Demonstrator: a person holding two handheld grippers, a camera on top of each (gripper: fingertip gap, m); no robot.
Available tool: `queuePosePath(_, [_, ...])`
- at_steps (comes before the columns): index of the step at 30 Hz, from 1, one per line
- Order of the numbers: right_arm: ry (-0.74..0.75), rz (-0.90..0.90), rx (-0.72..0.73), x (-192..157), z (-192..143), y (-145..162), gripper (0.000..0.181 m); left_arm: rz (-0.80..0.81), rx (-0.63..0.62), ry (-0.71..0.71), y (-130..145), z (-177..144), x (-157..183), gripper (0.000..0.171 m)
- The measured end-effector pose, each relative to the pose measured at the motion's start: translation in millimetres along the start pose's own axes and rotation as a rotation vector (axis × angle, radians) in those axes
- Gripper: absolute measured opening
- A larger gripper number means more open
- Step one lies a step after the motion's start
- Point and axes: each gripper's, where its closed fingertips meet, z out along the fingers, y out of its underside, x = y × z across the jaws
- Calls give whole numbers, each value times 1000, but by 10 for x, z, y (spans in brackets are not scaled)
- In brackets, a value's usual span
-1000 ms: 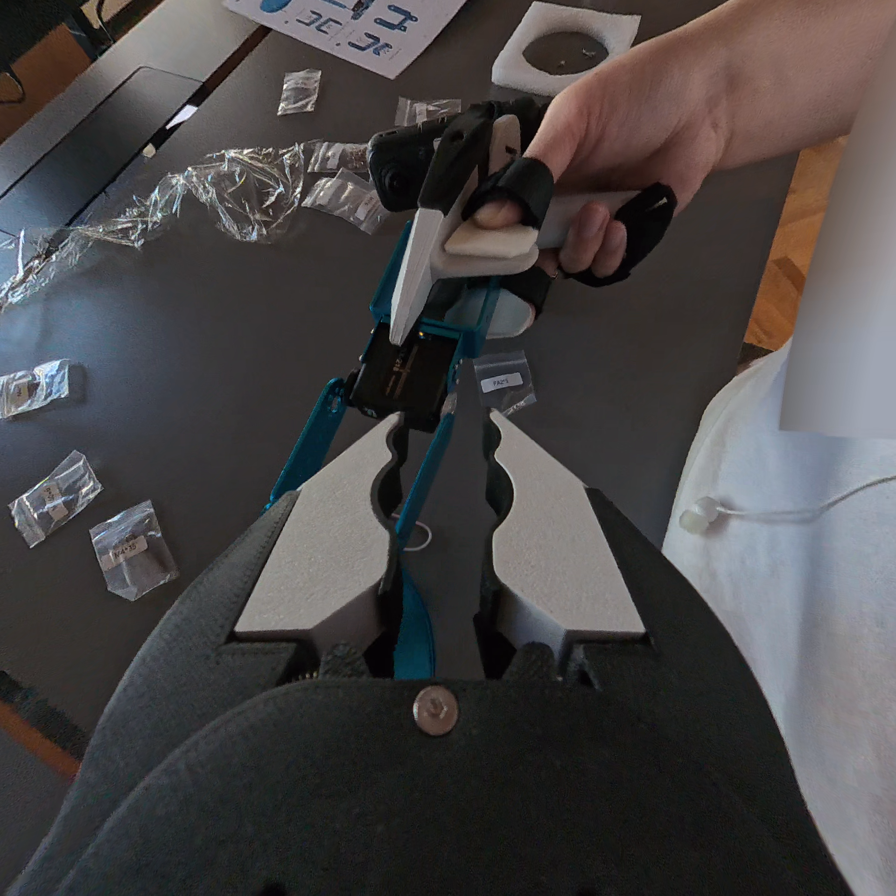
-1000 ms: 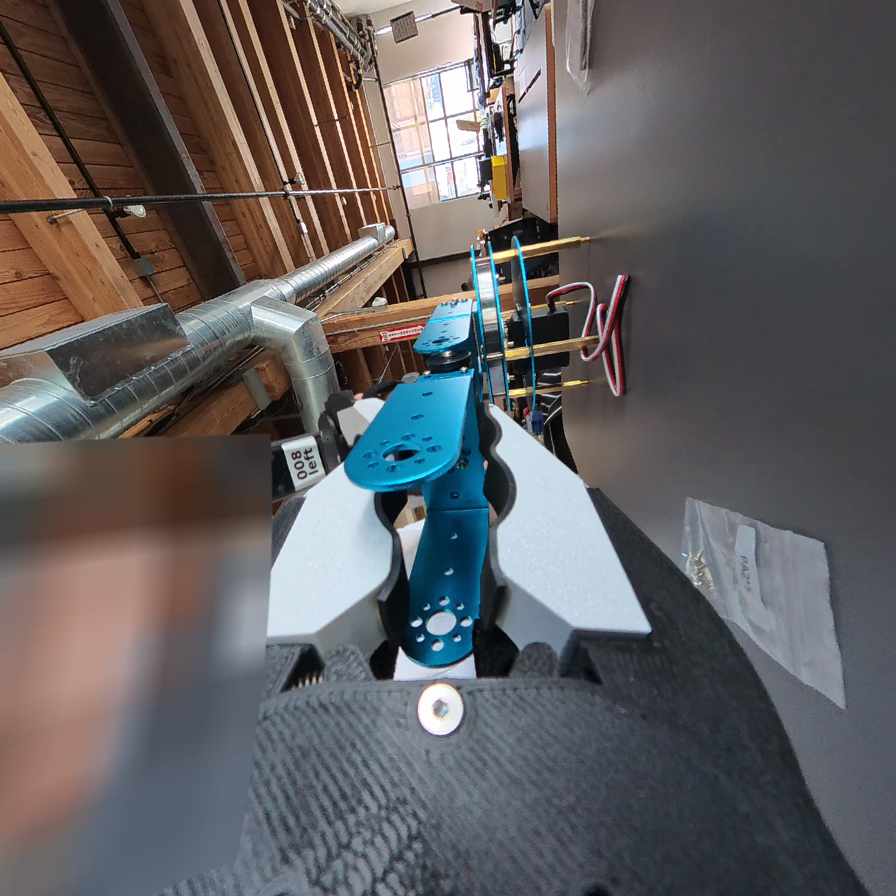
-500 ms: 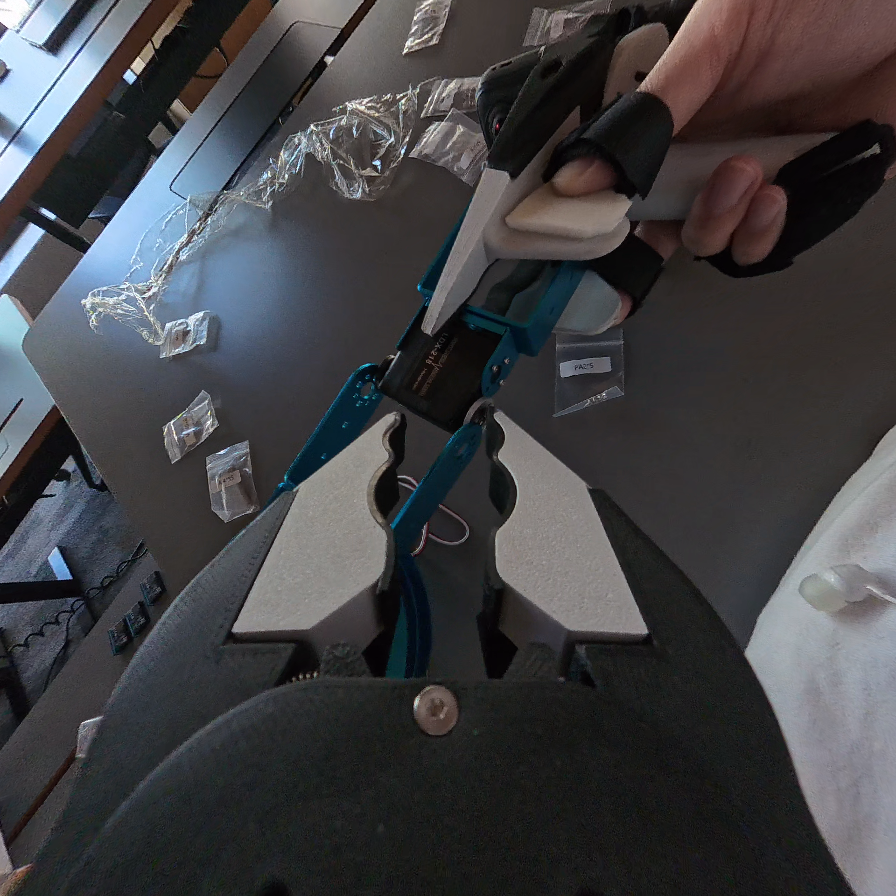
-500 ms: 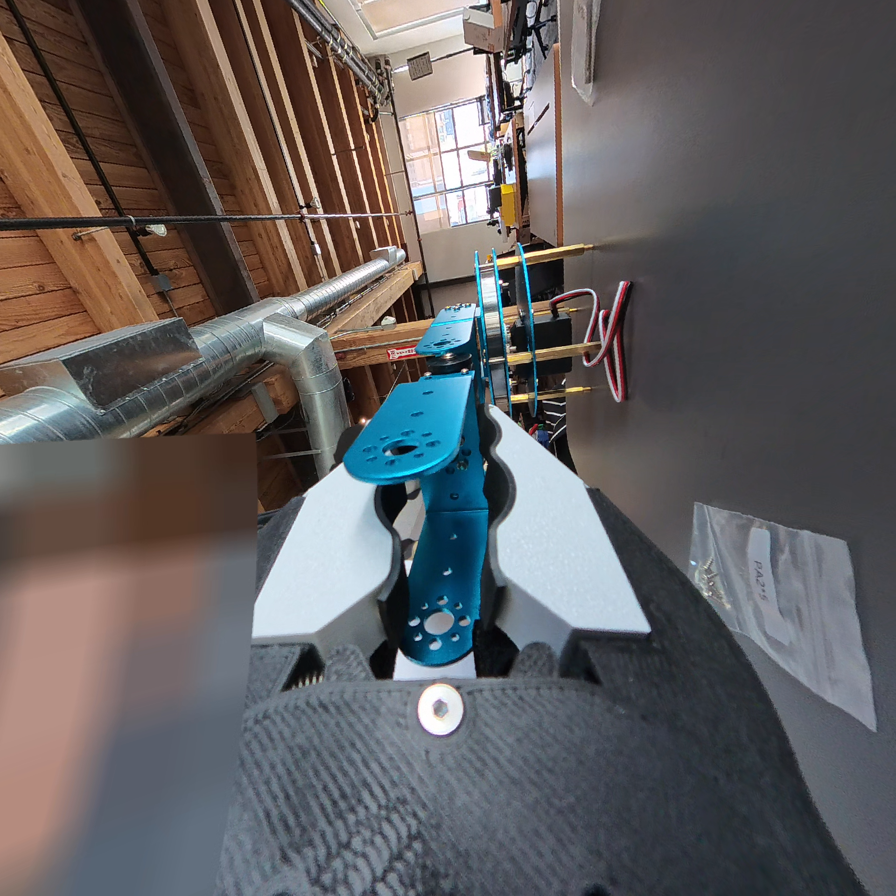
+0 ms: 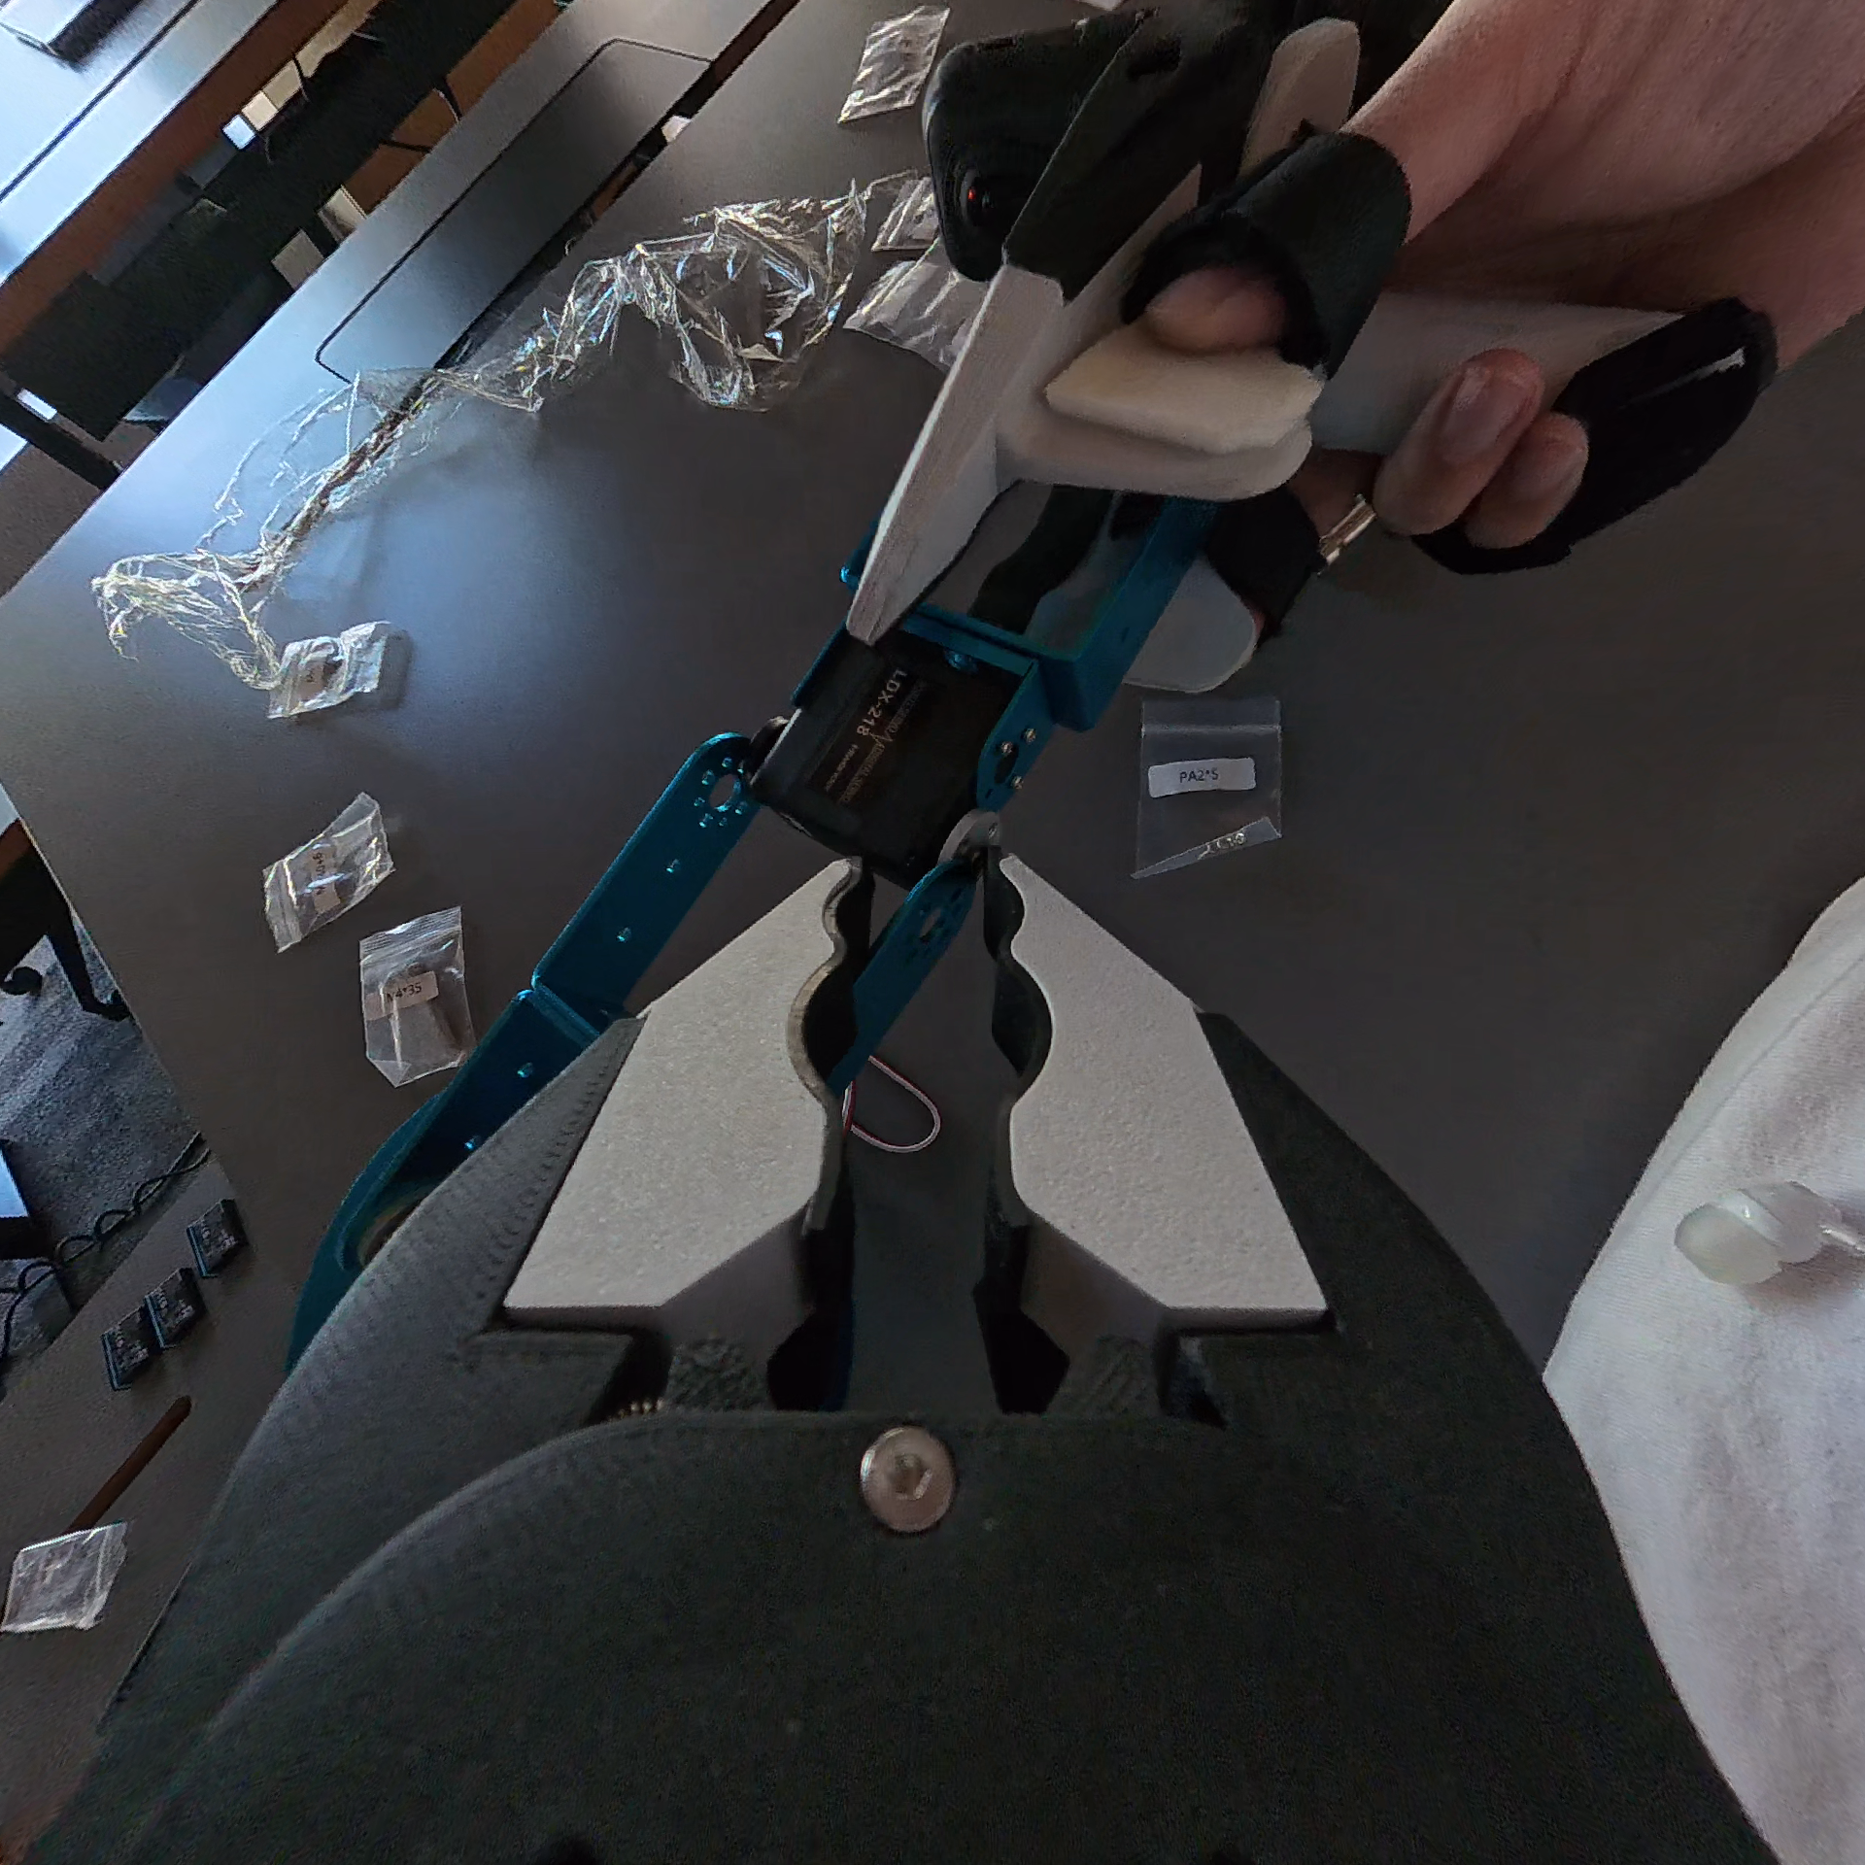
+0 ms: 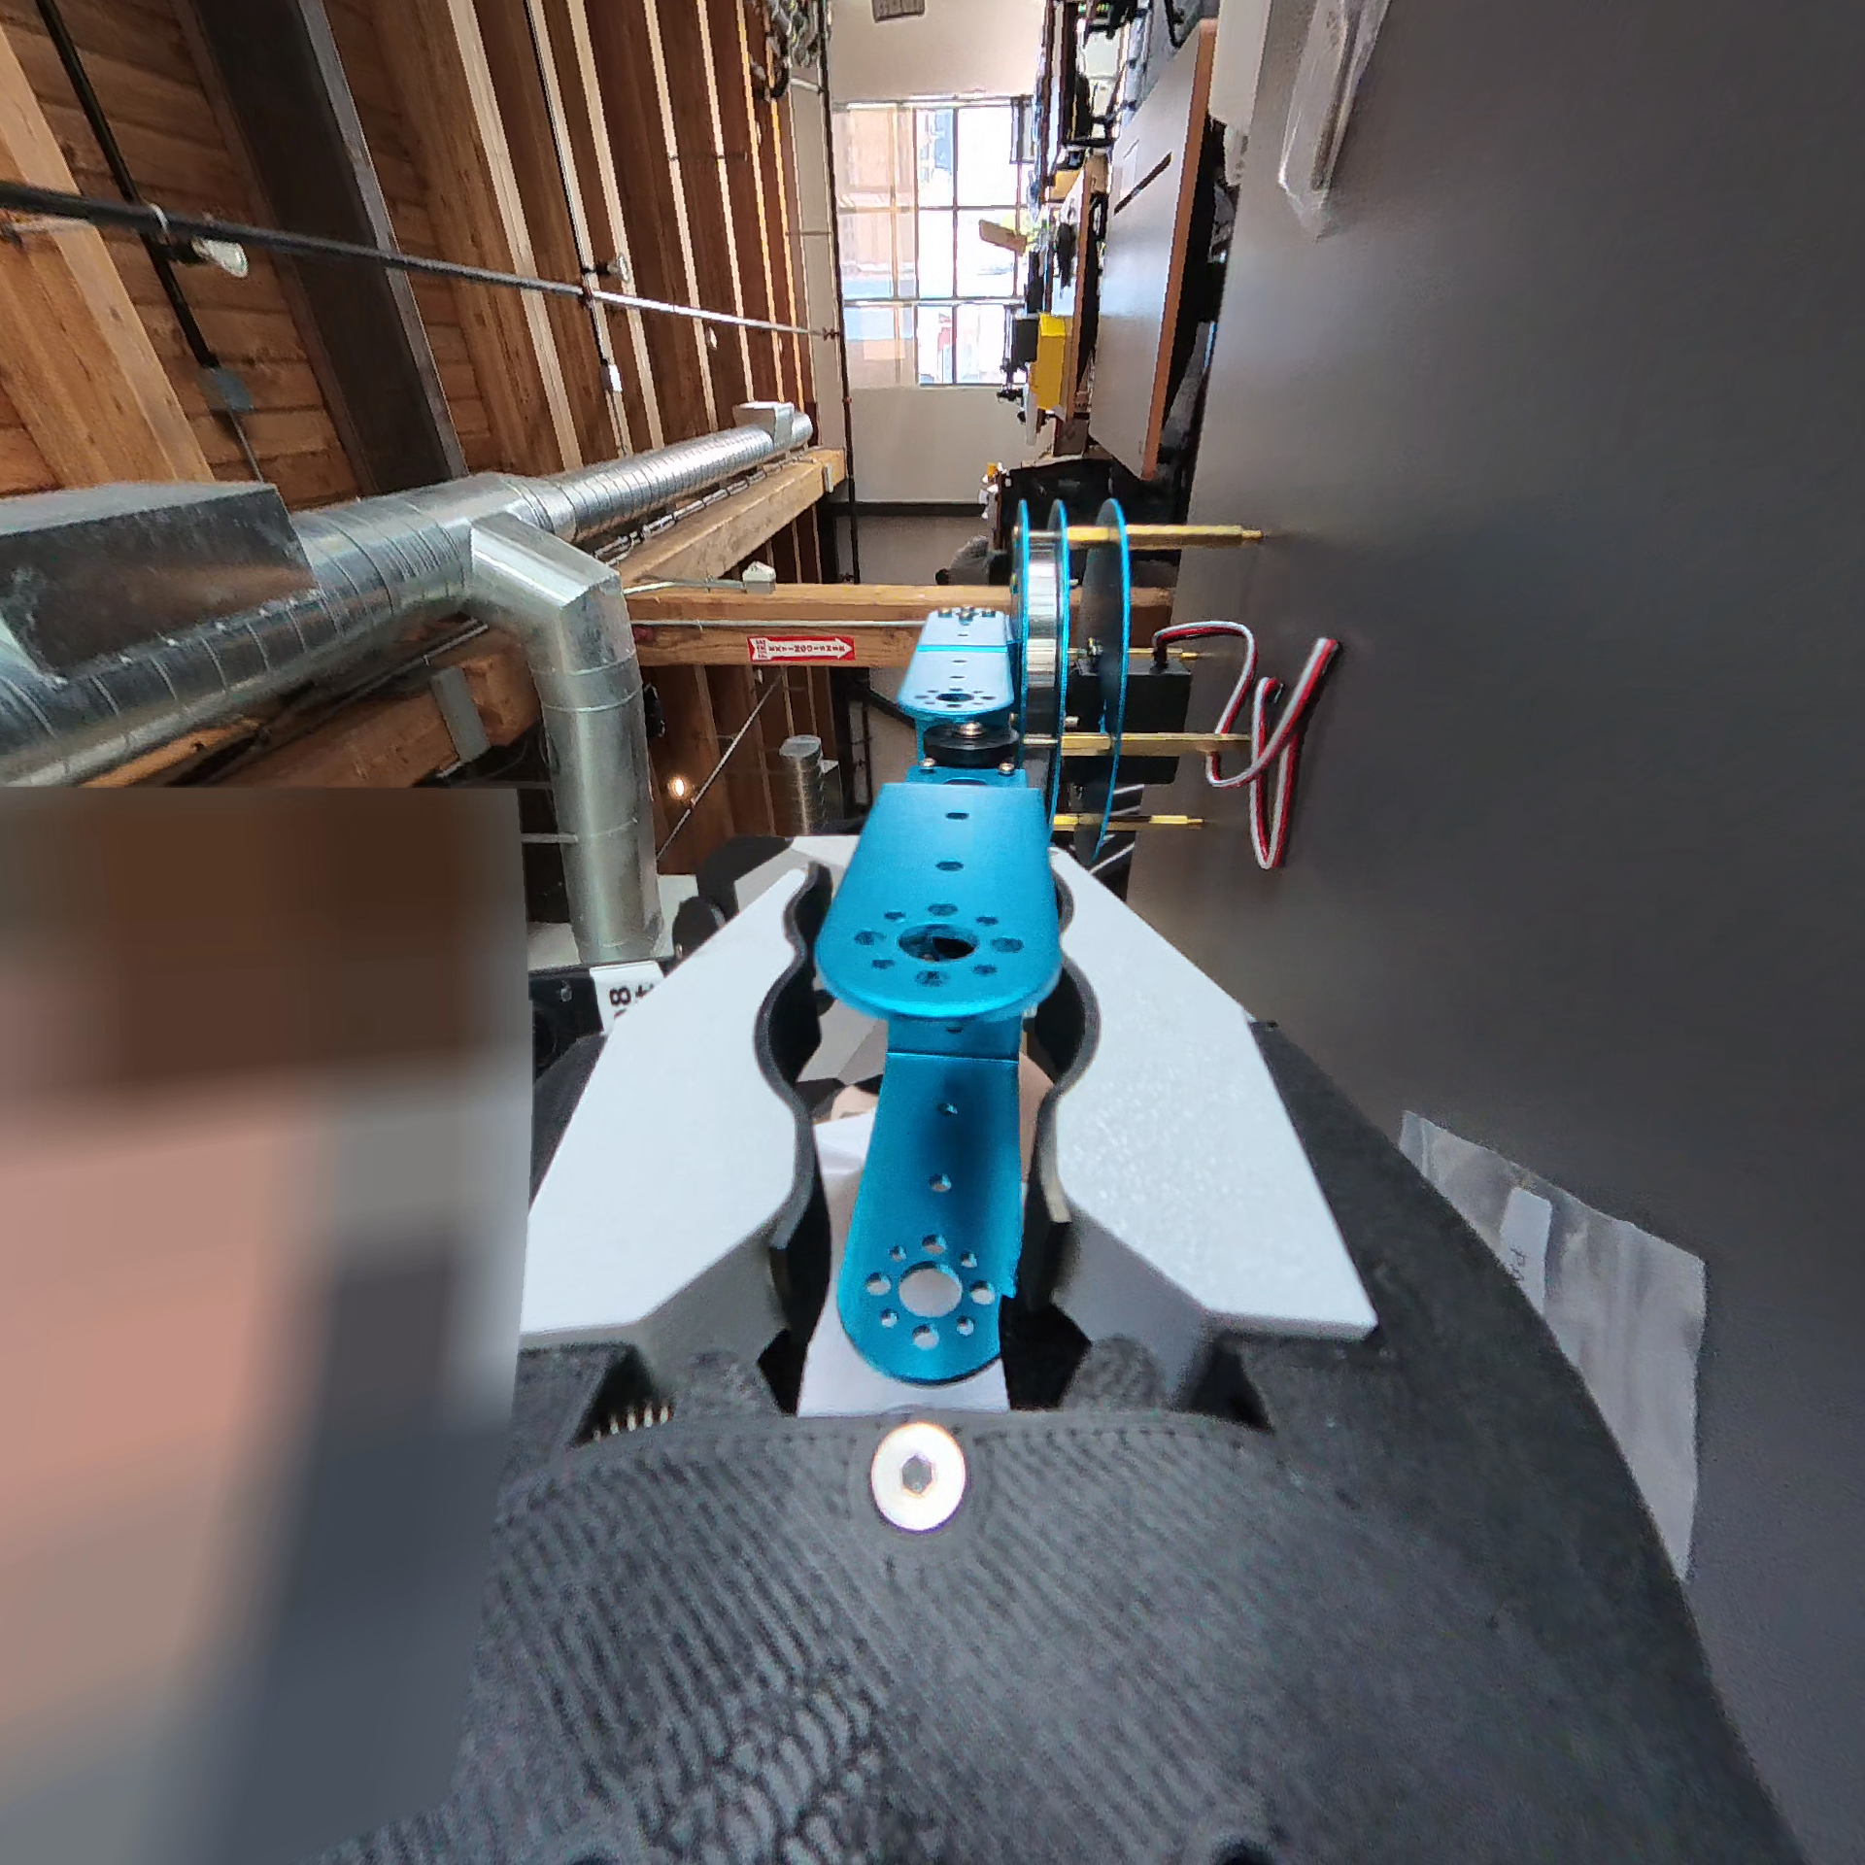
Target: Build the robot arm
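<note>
A small blue metal robot arm stands on the dark table (image 5: 1463,1009). Its black servo (image 5: 888,767) joins two blue brackets. My left gripper (image 5: 923,868) is closed on the thin side plate (image 5: 923,939) of the lower bracket (image 5: 646,908), and that plate crosses the narrow gap slantwise. My right gripper (image 6: 934,878) is shut on the upper blue bracket (image 6: 939,1161). In the left wrist view its white finger (image 5: 959,424) lies on that bracket, with a hand on the handle. The arm's round blue base (image 6: 1105,646) rests on brass posts, with red, white and black wires (image 6: 1262,747) beside it.
A small clear parts bag (image 5: 1206,787) lies just right of the servo and also shows in the right wrist view (image 6: 1574,1302). Crumpled clear film (image 5: 706,303) and several more small bags (image 5: 414,994) lie at the left. A person's white shirt (image 5: 1716,1413) is at the right.
The right gripper and upper bracket have come closer and higher in the left view. The servo joint has bent more. Both grips have stayed the same.
</note>
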Motion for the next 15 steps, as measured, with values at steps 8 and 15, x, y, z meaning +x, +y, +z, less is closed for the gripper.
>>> queuePosePath(8, [23, -21, -62, 56, 14, 47, 35, 8, 12, 13, 2, -8, 11, 21])
queuePosePath(15, [36, -4, -86, 94, 23, 69, 31, -138, 126, 240, -170, -327, -70, 32])
